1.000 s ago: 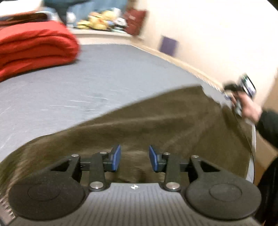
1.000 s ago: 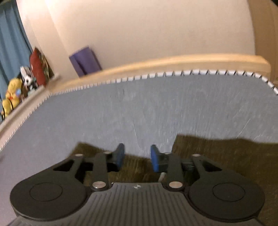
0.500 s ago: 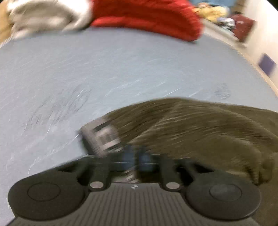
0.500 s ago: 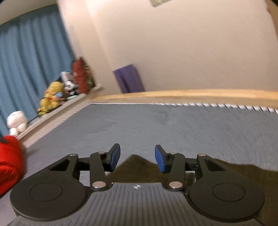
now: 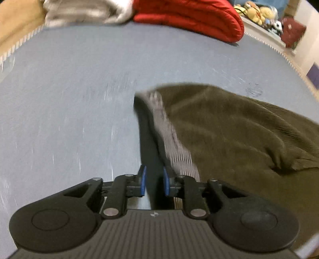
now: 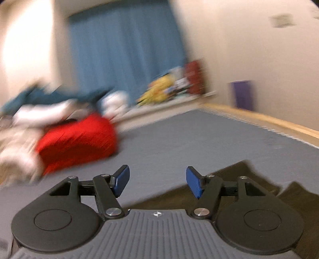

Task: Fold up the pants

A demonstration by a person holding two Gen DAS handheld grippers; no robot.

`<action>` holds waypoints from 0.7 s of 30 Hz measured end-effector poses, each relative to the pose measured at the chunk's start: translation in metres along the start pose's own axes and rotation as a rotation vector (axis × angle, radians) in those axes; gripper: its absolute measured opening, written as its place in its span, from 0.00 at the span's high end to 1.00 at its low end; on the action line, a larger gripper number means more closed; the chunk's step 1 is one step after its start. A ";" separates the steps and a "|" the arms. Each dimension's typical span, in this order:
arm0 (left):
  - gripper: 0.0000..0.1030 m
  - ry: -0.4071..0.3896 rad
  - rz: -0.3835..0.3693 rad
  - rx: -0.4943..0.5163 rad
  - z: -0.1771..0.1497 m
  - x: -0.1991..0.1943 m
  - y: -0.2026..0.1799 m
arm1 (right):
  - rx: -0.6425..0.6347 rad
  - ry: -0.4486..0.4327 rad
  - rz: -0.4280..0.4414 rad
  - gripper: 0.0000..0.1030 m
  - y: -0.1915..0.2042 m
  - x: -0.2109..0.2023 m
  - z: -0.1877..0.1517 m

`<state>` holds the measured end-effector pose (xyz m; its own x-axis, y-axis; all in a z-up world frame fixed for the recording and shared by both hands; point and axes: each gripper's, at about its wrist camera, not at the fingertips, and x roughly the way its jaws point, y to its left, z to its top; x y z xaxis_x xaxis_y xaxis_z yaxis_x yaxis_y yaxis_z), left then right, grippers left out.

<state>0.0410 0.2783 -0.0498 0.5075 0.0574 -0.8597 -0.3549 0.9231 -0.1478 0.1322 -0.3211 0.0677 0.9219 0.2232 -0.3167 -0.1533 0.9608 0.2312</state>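
The olive-brown pants lie rumpled on the grey bed, with a striped inner waistband turned up along their left edge. My left gripper is nearly closed with a narrow gap between its blue pads; the waistband edge runs down toward that gap, but I cannot see whether it is pinched. My right gripper is open and empty, held above the bed. A corner of the pants shows behind and under its right finger.
A folded red blanket and a pale blanket lie at the bed's far end. The red blanket also shows in the right wrist view. Stuffed toys sit on a ledge by the blue curtain. A wooden bed frame runs along the wall.
My left gripper swung left along the pants and narrowed its jaws near the waistband edge. My right gripper opened wider, lifted off the pants and swung left toward the red blanket.
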 end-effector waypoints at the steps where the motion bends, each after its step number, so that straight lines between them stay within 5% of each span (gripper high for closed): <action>1: 0.67 0.012 -0.037 -0.048 -0.008 -0.003 0.009 | -0.050 0.044 0.049 0.38 0.016 -0.005 -0.013; 6: 0.57 0.047 -0.100 -0.120 -0.035 -0.005 0.025 | -0.323 0.278 0.356 0.48 0.108 -0.019 -0.081; 8: 0.34 0.027 -0.147 -0.109 -0.035 -0.008 0.024 | -0.423 0.340 0.468 0.48 0.143 -0.026 -0.110; 10: 0.30 0.064 -0.173 -0.075 -0.038 -0.002 0.021 | -0.526 0.380 0.552 0.49 0.172 -0.037 -0.138; 16: 0.31 0.109 -0.113 0.044 -0.046 0.016 0.006 | -0.682 0.496 0.704 0.49 0.215 -0.055 -0.188; 21: 0.56 0.105 -0.143 0.089 -0.050 0.021 0.000 | -0.780 0.533 0.728 0.47 0.223 -0.058 -0.209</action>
<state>0.0129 0.2602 -0.0920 0.4613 -0.1126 -0.8801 -0.2118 0.9493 -0.2324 -0.0302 -0.0850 -0.0549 0.2933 0.6205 -0.7273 -0.9238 0.3797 -0.0485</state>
